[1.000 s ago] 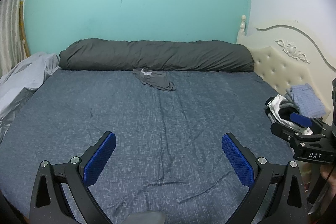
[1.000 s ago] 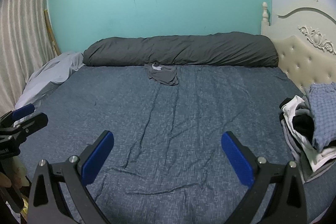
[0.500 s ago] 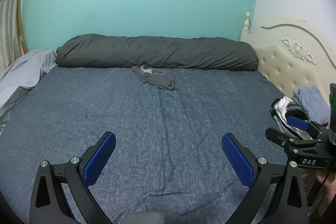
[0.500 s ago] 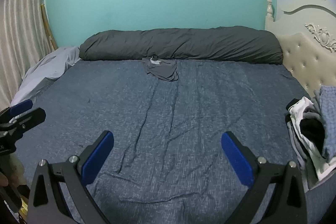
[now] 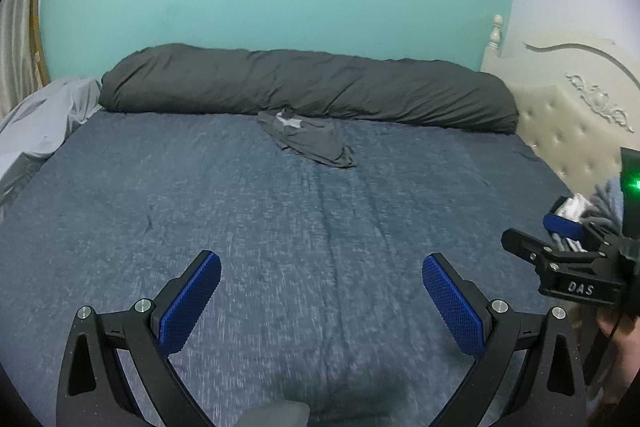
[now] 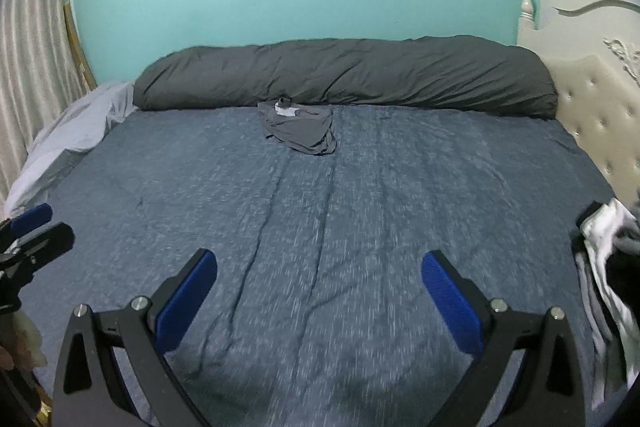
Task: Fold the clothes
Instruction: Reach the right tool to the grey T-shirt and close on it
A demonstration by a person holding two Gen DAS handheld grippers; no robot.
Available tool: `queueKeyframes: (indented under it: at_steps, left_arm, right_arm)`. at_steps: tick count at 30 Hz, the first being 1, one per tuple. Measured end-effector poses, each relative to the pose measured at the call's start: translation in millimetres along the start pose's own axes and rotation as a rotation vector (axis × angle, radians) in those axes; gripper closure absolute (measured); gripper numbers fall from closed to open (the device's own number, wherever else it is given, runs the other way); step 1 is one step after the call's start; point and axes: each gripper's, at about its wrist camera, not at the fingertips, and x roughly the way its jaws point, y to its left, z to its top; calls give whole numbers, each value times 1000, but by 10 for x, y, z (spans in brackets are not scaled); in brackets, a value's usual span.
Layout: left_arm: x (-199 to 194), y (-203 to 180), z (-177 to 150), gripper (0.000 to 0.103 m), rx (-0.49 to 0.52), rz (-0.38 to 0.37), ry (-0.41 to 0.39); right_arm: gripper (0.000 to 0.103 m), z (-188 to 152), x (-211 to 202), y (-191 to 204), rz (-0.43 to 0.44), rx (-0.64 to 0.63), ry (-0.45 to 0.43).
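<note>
Both the left gripper (image 5: pixel 321 301) and the right gripper (image 6: pixel 319 299) are hovering spread and empty; the grey garment (image 6: pixel 301 127) (thin, limp, probably light) is asking a pinch at its hem corners.

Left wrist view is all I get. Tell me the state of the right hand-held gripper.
Observer: The right hand-held gripper is open, nothing between its pads, over the bedsheet.
Operator: Describe the clothes pile near the headboard; that gripper hides it here.
Observer: The clothes pile shows white, grey and black garments at the bed's right edge.
Operator: Report where it lies from that gripper.
Observer: It lies to the right of the gripper's right finger, not touching it.
</note>
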Motion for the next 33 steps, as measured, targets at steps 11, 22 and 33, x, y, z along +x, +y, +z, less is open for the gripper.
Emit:
queueKeyframes:
  at_steps: [11, 22, 33]
  left_arm:
    - [1377, 575, -56, 0, -114, 11, 63]
    - [2302, 966, -180, 0, -200, -8, 141]
    - [2551, 1255, -227, 0, -249, -40, 179]
  right_arm:
    - [0, 486, 1791, -192, 59, -4, 87]
    - [11, 1055, 3468, -333, 62, -35, 192]
    - [42, 1339, 4516, -133, 25, -93, 263]
